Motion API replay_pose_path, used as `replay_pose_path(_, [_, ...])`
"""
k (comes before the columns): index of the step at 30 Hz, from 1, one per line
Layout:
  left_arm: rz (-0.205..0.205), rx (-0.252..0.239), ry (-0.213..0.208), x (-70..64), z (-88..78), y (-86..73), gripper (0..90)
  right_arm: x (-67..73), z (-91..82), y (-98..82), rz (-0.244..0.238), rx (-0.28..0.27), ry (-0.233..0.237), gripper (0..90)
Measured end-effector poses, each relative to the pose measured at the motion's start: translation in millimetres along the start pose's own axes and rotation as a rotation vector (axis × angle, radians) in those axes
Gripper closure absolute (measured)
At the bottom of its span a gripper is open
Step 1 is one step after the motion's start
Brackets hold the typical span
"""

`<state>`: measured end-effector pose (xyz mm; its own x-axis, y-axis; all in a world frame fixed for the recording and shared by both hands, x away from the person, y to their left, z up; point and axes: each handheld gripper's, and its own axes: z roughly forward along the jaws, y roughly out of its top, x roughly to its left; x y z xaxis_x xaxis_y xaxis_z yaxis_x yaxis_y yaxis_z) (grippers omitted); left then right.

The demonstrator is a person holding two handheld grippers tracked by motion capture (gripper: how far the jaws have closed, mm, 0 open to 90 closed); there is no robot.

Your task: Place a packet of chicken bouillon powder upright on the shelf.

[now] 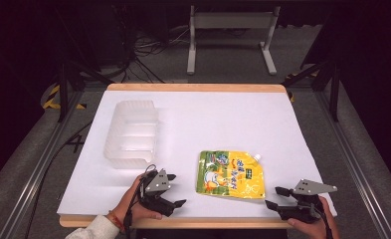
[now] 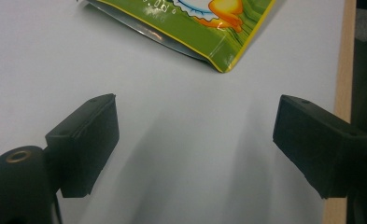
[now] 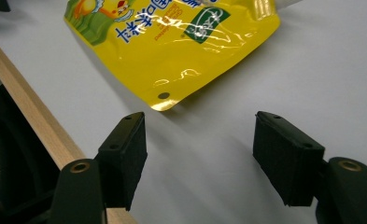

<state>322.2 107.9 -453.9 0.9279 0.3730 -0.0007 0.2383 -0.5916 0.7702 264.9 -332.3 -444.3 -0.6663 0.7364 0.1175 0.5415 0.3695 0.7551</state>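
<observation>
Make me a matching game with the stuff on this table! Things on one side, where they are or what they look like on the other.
Things:
1. pouch
2. plastic tray
3. left gripper
4. right gripper

Descriptions:
A. clear, at the table's left
B. open, near the pouch's right corner
C. yellow and green, lying flat
D. open, just in front of the tray

Pairs: 1-C, 2-A, 3-D, 4-B

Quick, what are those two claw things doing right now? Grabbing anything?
Left gripper: open, nothing between its fingers.
Right gripper: open, holding nothing; the yellow pouch lies just ahead of it.
</observation>
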Motion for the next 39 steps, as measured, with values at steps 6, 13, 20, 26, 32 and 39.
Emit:
replay_pose_path(6, [-0.014,-0.032,-0.023,2.6,10.8,14.2,14.6,8.4,5.0,2.8,-0.036,0.034,0.009,39.0])
replay_pose_path(13, [-0.001,-0.053,-0.024,10.5,22.9,36.0,14.1,23.3,15.5,11.8,-0.063,0.066,0.043,44.9])
replay_pose_path(20, [-0.011,-0.056,-0.042,22.8,38.8,56.2,13.6,29.5,32.1,22.1,0.026,0.032,0.06,37.6])
replay_pose_path(26, [0.001,-0.048,-0.007,31.6,50.0,68.9,13.4,22.6,47.5,28.5,0.241,-0.085,0.143,30.9])
replay_pose_path(32, [-0.006,-0.04,0.0,37.0,55.0,70.9,13.5,29.0,50.3,34.3,0.287,-0.148,0.116,37.0])
replay_pose_path(39, [0.008,-0.037,-0.001,36.3,56.5,73.0,14.0,23.3,57.2,37.6,0.329,-0.185,0.085,73.8])
